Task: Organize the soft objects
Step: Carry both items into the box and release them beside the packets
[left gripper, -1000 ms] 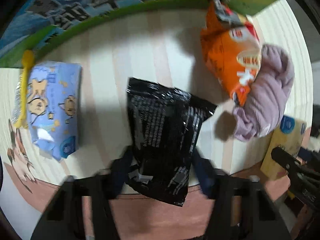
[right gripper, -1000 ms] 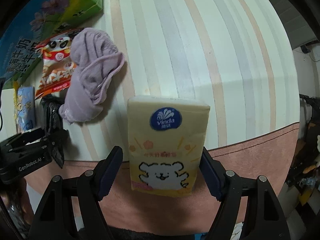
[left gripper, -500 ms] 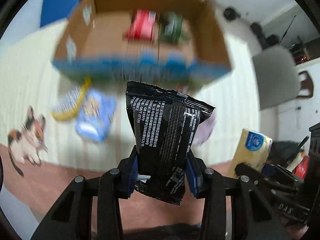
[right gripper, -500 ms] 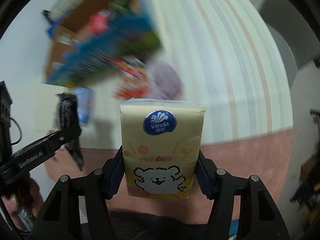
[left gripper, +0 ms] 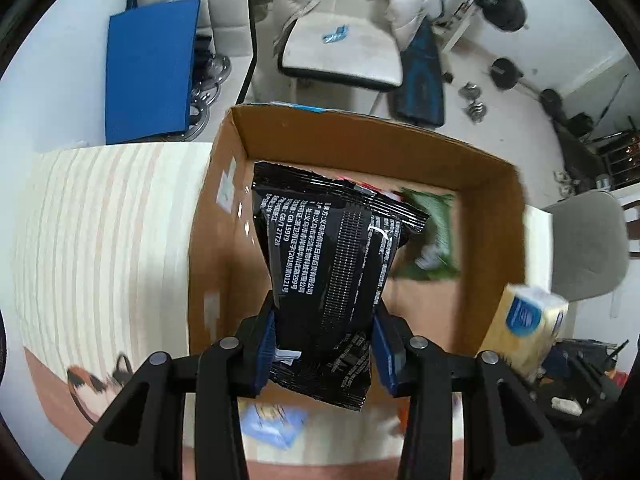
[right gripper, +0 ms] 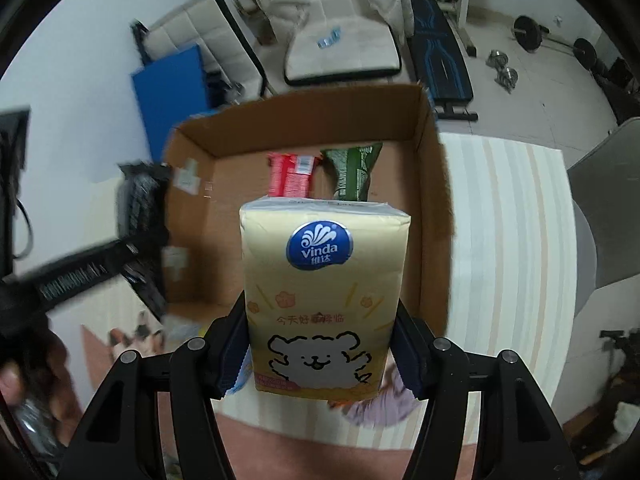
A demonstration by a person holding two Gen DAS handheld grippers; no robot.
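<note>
Gripping the black snack bag [left gripper: 328,280], my left gripper [left gripper: 324,344] holds it above the cardboard box [left gripper: 492,184]; my right gripper [right gripper: 320,344] clamps the yellow tissue pack [right gripper: 324,296] there too. The bag hides the box's red packet [right gripper: 292,174] (green packet [left gripper: 434,236] blurred).

Both wrist views above, sharing cardboard box [left gripper: 376,136] [right gripper: 304,120]

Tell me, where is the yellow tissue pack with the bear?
The tissue pack is clamped in the right gripper, held up in front of the cardboard box.
</note>
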